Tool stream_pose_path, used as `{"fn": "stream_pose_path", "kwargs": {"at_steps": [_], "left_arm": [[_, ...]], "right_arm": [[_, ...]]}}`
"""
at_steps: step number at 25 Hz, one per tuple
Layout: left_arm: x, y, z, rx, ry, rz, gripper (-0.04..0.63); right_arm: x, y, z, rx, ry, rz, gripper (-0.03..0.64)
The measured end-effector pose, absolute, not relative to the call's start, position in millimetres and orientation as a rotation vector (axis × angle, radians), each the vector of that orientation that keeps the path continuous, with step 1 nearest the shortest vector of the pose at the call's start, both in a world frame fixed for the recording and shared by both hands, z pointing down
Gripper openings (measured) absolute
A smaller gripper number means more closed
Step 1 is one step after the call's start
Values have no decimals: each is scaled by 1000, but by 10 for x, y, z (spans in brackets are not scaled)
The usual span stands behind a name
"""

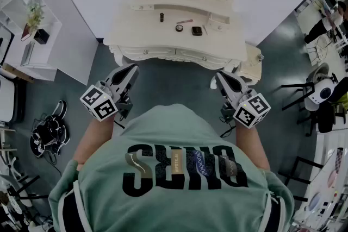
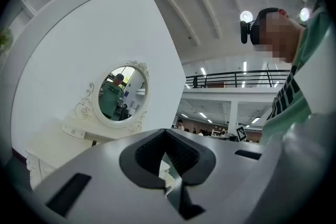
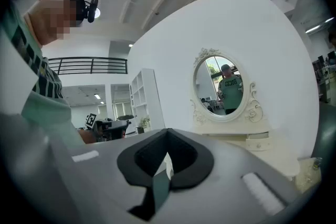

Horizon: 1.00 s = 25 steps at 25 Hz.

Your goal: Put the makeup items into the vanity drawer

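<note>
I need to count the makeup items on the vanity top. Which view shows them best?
The head view: the makeup items lie in plain sight on the vanity top. Both gripper views show mainly the mirror and vanity front; the items cannot be made out there.

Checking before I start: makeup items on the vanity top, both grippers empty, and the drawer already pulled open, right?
No: the head view shows the vanity drawer closed. The makeup items do lie on the vanity top, and the left gripper and right gripper are empty.
</note>
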State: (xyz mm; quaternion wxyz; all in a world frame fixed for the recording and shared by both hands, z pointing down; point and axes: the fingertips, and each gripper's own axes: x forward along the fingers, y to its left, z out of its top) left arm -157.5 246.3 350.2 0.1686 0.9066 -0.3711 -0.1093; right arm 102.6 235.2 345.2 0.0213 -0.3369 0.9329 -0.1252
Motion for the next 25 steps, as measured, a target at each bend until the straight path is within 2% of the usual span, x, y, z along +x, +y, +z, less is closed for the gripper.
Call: {"fn": "stream_pose_path", "kwargs": {"at_steps": [14,25], "left_arm": [[-1215,2394,3477,2580,-1044,-307,0],[-272,2325,3560,2567,-1013,-299,0]], "right_arm": [[1348,2307,3411,-1069,2900,-361,8],[2115,2352,3475,-1051,2950,-314,9]]}}
